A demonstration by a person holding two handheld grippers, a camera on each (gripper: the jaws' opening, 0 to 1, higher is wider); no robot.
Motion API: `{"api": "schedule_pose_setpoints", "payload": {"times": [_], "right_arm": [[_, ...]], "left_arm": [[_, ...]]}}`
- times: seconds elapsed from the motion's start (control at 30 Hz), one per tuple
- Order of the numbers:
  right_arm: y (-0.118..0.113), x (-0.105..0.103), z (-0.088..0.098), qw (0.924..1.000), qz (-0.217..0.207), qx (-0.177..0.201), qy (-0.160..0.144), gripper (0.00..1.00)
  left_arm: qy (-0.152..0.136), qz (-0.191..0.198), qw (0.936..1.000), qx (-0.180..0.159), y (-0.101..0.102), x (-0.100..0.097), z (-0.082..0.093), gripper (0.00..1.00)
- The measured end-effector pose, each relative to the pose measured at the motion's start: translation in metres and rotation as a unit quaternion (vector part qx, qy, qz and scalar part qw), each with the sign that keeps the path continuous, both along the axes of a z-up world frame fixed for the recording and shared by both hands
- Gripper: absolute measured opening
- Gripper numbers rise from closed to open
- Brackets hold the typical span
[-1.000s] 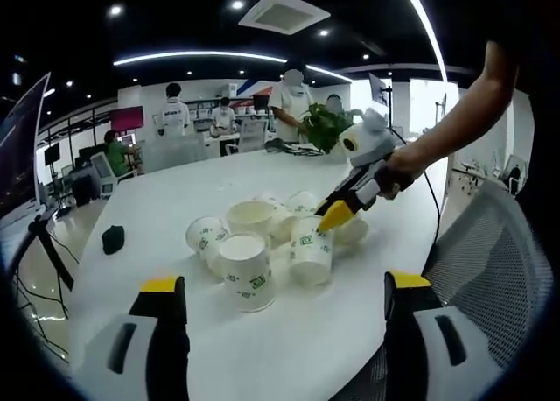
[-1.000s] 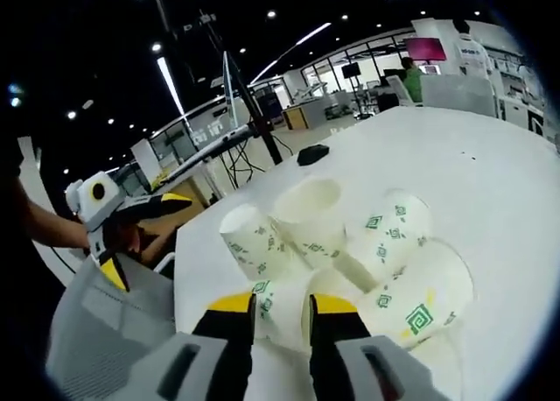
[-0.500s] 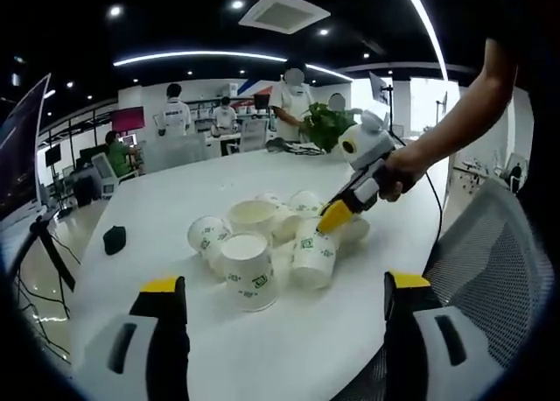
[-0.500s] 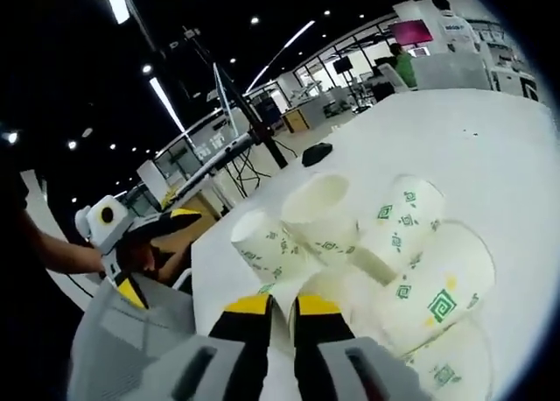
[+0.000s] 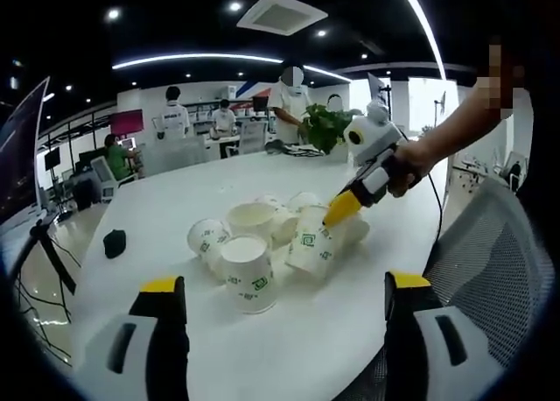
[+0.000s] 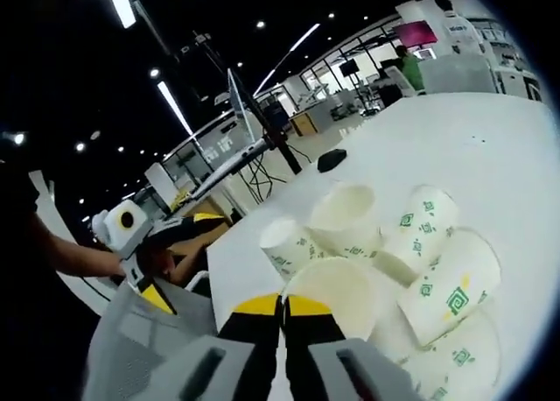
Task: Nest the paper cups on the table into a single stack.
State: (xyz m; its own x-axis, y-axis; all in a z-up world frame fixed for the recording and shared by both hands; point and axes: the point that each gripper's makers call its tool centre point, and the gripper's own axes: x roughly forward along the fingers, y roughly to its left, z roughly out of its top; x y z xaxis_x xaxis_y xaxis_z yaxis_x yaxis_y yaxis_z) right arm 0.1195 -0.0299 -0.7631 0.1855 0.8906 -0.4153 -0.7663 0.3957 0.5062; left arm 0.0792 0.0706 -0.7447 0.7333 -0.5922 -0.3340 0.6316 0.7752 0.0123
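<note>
Rising from the bottom of the left gripper view, the left gripper point(image 5: 285, 305) stands with its two yellow-tipped jaws wide apart and nothing between them, over the near edge of the white table point(image 5: 175, 200). Just beyond it, near the middle of the table, the paper cups point(image 5: 254, 235) sit bunched together, some upright and some tipped on their sides; the nearest upright cup point(image 5: 247, 272) stands at the front of the bunch. At the right side of the cluster the right gripper point(image 5: 339, 210), held by a person's hand point(image 5: 411, 163), has its yellow jaws pinched together on the rim of a tilted cup point(image 5: 310, 242), which hangs slanted and seems raised a little off the table. In the right gripper view those same jaws meet on the near rim of that cup point(image 6: 337, 289), the rest of the cups lying just past it. Farther off lie a small black object point(image 5: 114, 242) near the table's left edge, a potted plant point(image 5: 325, 123) at the far end, and people standing in the office behind
</note>
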Motion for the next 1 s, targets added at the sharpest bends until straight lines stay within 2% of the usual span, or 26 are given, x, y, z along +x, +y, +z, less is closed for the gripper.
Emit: {"api": "schedule_pose_setpoints", "payload": {"times": [0.17,0.3,0.53,0.77,0.9,1.0], "right_arm": [[0.000,-0.007,0.007,0.9997,0.012,-0.010,-0.020,0.00],[0.000,-0.012,0.007,0.9990,0.021,-0.024,-0.032,0.00],[-0.002,-0.015,0.007,0.9950,0.042,-0.057,-0.071,0.00],[-0.008,-0.014,0.000,0.9804,0.067,-0.123,-0.139,0.00],[-0.007,-0.021,-0.007,0.9757,0.082,-0.143,-0.144,0.00],[-0.006,-0.023,-0.007,0.9676,0.097,-0.163,-0.166,0.00]], "left_arm": [[-0.001,-0.002,1.0000,-0.001,-0.001,-0.001,0.001,0.93],[-0.003,-0.003,1.0000,-0.002,-0.001,-0.001,0.002,0.93],[-0.005,-0.003,1.0000,-0.005,-0.001,-0.001,0.003,0.93],[-0.004,0.000,1.0000,-0.008,0.000,0.000,0.004,0.95],[-0.004,0.001,1.0000,-0.009,0.000,-0.001,0.004,0.95],[-0.001,-0.002,0.9999,-0.010,0.000,-0.001,0.004,0.95]]}}
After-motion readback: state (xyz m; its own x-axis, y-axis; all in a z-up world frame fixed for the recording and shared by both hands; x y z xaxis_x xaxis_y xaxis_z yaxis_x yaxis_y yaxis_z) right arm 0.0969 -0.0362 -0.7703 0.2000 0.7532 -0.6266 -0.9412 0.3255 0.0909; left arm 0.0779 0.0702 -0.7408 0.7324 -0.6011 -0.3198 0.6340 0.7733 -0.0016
